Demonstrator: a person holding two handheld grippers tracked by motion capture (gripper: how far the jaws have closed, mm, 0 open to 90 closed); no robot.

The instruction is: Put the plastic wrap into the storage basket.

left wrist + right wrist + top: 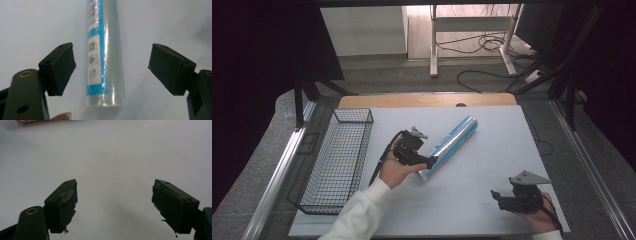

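The left claw [111, 66] gapes either side of the shiny blue-and-silver foil roll [106, 52], gripping nothing; the roll's long axis runs straight ahead. The right claw [498, 196] waits open, well apart from the roll.

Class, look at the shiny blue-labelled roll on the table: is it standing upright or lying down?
Lying down: the roll rests lengthwise on the white table.

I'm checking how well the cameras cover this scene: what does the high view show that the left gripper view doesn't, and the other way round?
High view alone: the wire basket at the table's left, the right gripper open and apart from the roll, and the left hand.
Left gripper view alone: the roll's printed label, and both pads clear of the roll.
Both: the foil roll lying on the white tabletop, near the left gripper.
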